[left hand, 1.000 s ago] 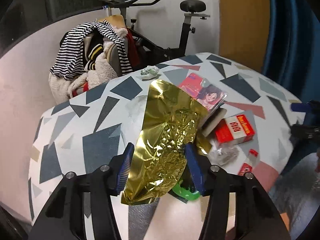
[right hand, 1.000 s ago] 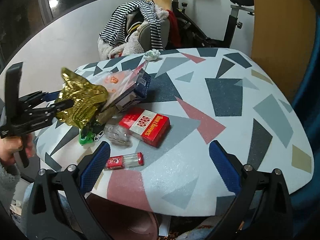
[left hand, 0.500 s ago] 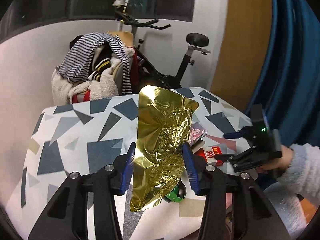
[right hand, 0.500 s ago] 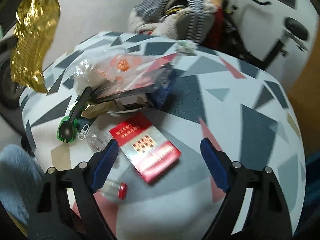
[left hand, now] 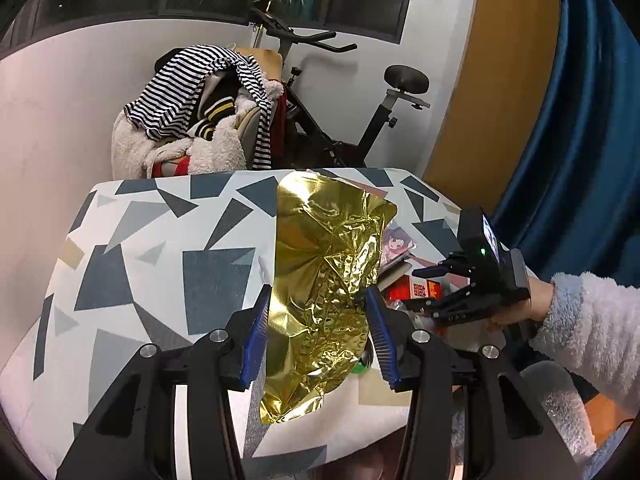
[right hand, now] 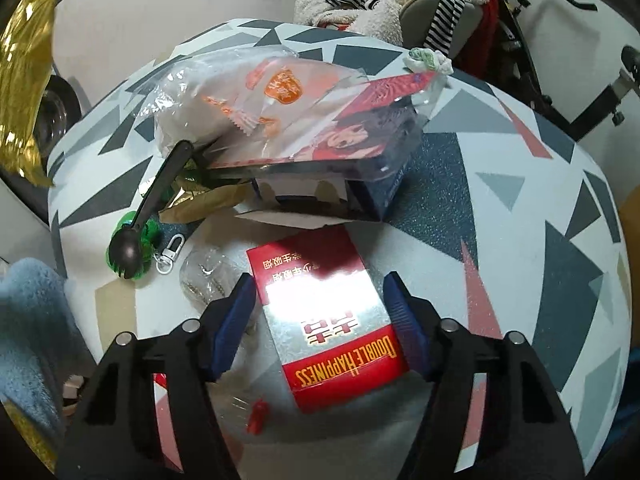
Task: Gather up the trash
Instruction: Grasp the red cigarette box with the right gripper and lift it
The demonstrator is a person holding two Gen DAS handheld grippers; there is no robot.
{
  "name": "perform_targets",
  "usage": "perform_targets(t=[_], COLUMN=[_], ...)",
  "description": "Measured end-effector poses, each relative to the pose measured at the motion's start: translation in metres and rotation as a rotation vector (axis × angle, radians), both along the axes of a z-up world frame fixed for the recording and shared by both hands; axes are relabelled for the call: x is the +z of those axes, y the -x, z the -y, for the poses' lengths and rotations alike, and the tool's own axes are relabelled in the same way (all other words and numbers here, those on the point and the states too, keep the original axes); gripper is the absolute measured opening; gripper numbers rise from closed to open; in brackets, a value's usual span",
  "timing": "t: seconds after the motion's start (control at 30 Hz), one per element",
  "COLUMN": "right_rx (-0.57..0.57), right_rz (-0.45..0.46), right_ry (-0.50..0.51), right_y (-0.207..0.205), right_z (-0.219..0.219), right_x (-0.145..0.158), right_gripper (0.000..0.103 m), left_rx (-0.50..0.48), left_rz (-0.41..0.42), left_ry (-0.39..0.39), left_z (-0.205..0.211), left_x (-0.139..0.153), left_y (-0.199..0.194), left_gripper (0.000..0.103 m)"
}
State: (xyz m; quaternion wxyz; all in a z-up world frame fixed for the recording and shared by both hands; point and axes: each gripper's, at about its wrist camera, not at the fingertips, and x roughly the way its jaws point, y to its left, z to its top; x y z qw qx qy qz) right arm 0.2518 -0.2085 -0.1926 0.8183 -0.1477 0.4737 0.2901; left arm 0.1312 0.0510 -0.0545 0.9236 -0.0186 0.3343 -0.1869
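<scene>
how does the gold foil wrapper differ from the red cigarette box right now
The gold foil wrapper is a thin crumpled sheet; the red cigarette box is a firm rectangular pack. The wrapper hangs off the table, held up between the pads of the left gripper; the box lies flat on the patterned table. The right gripper straddles the box with its jaws closing, a gap still showing on each side. Both are shiny.
</scene>
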Motion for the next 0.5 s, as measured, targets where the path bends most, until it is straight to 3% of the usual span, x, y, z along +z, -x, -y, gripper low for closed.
perform_targets(t=[0.5], right_rx=[-0.095], right_rz=[-0.012], right_ry=[-0.028], right_y=[0.008], right_z=[0.021], right_x=[-0.002], right_gripper=[0.064], left_rx=[-0.007], left_rz=[-0.033], left_ry=[-0.013], left_z=[0.009], left_x=[-0.011], left_y=[0.013], left_gripper=[0.045])
